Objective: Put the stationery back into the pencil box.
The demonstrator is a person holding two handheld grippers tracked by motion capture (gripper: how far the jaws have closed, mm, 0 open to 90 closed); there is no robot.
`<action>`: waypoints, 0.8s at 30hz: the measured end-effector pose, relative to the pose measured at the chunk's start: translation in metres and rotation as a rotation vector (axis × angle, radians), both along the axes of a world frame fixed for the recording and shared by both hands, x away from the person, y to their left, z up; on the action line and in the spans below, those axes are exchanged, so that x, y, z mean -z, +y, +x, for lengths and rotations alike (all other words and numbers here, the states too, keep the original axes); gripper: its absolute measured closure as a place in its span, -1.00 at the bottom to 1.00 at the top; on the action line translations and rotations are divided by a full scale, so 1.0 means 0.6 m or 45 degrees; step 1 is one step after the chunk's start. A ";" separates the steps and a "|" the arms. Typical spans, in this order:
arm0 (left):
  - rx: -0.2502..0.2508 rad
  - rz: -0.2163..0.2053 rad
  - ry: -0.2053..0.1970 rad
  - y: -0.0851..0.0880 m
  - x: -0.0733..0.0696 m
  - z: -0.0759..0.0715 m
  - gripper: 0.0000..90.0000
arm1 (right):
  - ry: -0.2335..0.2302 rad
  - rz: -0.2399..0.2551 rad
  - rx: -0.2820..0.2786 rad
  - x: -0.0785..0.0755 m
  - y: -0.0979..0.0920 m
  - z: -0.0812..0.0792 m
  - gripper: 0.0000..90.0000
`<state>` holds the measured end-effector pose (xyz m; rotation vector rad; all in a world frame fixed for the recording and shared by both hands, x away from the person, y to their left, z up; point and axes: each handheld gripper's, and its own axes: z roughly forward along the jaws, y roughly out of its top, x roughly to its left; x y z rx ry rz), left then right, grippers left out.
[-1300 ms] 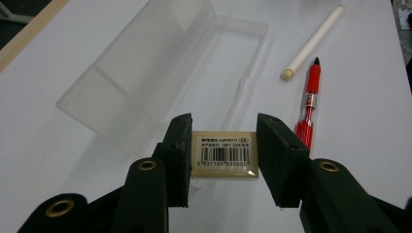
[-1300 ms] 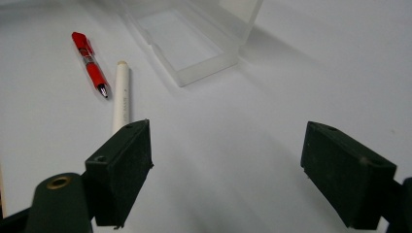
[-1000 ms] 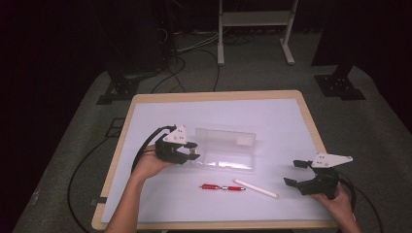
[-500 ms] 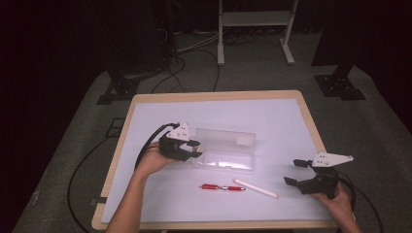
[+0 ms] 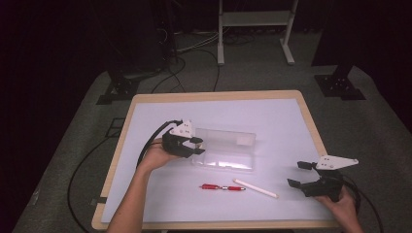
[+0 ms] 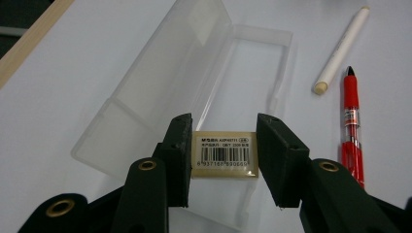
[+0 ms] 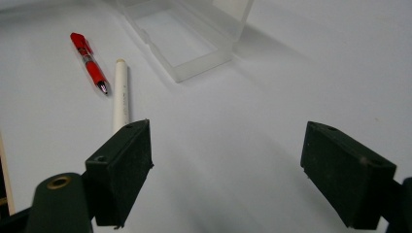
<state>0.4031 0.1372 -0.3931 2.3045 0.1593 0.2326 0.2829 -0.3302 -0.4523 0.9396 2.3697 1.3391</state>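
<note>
Left gripper [image 6: 221, 160] fingers clamp the eraser [image 6: 225, 156] over the open pencil case [image 6: 194, 92]: light, rubbery, grip its long sides. Right gripper [image 7: 226, 174] open.

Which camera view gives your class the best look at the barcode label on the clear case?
The left gripper view: the barcode label sits close up between the left claw jaws, its bars and digits readable. The high view shows the clear case open, but the label there is too small to tell. The right gripper view shows the case's far end.

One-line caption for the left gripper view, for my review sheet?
Left gripper closed on the barcode-labelled end of an open clear plastic pencil case; red pen and white pen alongside.
</note>
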 end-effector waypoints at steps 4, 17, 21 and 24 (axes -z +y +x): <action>0.004 -0.005 0.006 0.001 -0.001 0.005 0.30 | -0.001 0.000 0.007 0.000 -0.001 -0.002 -0.60; 0.020 0.054 0.053 -0.010 0.028 0.017 0.30 | 0.012 0.004 -0.012 0.005 0.000 0.005 -0.60; 0.019 0.070 0.079 -0.014 0.038 0.022 0.30 | 0.006 -0.001 -0.024 0.004 0.002 0.005 -0.60; 0.020 0.071 0.094 -0.017 0.044 0.026 0.30 | 0.001 0.002 -0.024 0.002 0.001 0.004 -0.60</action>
